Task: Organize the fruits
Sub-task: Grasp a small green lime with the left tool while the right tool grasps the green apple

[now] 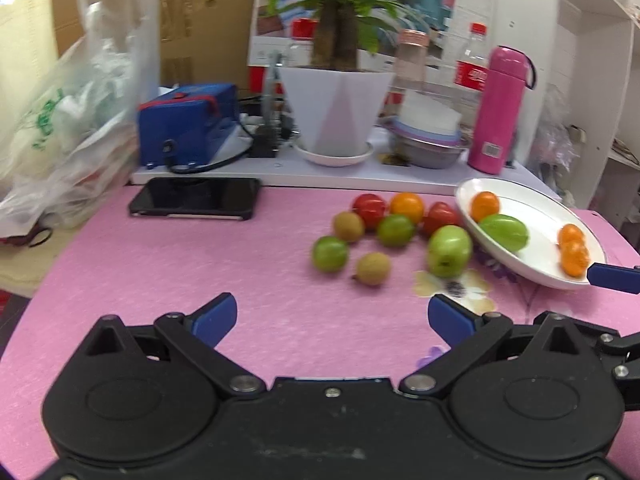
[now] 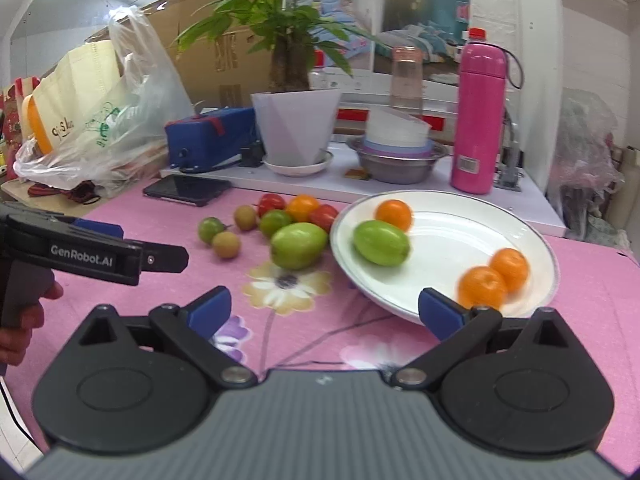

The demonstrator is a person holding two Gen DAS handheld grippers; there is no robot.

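Left hand-held gripper body, person's hand: right wrist view only.

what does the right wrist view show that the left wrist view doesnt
Only the right wrist view: the person's hand holding the left tongs' handle, seen side-on, and an orange-lidded container behind the plastic bags.

Only the left wrist view: a red-labelled clear bottle beside the pink flask, and a white shelf unit at right.

Both: the white plate holding three oranges and a green fruit, loose fruit on the pink mat, the black phone, the potted plant. Both tongs stand open and empty.
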